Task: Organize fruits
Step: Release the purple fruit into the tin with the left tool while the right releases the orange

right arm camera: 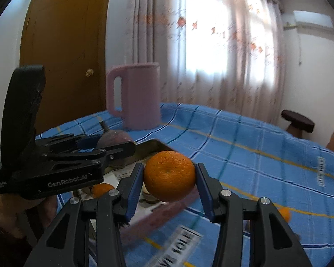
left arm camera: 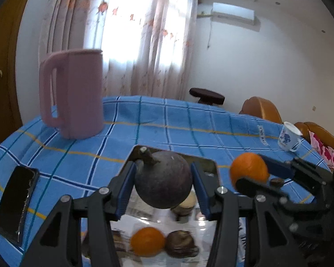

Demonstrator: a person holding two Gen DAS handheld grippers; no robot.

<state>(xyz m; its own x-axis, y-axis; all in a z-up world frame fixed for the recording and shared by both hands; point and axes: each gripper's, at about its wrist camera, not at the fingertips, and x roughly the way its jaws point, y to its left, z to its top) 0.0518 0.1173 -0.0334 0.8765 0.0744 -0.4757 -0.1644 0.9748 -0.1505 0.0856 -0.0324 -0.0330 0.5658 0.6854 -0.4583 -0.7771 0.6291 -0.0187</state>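
Left gripper [left arm camera: 163, 179] pinched a dark mangosteen [left arm camera: 163, 181]; right gripper [right arm camera: 169, 176] pinched an orange [right arm camera: 169, 175].
Both fruits were held in the air above a shiny metal tray [left arm camera: 208, 163] on the blue checked tablecloth [left arm camera: 144, 129]. In the tray lay another orange [left arm camera: 147, 241] beside a second dark fruit [left arm camera: 181, 243]. A pink jug [left arm camera: 72, 93] stood behind.

Round orange fruit [right arm camera: 169, 175]: dimpled, slightly glossy peel.
Dark purple round fruit [left arm camera: 163, 179]: matt, dull skin with a rough woody stem.
Shiny metal tray [left arm camera: 208, 163]: mirror-like, reflective.
Blue checked cloth table cover [left arm camera: 167, 120]: soft woven fabric.
Pink plastic jug [left arm camera: 72, 93]: smooth, matt.
Black phone [left arm camera: 16, 202]: glossy glass face.
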